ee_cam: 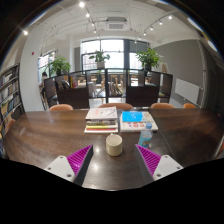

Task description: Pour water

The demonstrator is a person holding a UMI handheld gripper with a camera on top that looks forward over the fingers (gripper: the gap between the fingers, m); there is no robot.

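Note:
A small cream cup [114, 145] stands on the dark wooden table [40, 135], just ahead of my fingers and midway between them. My gripper [113, 160] is open and empty, its two magenta pads [80, 158] spread wide to either side, well apart from the cup. A clear bottle [147, 132] stands beyond the right finger, next to the books.
A stack of books [101, 119] and a blue book [135, 121] lie on the table beyond the cup. Orange chairs [116, 105] line the far edge. Potted plants [148, 58] and windows are at the back; shelves [8, 95] stand at the left.

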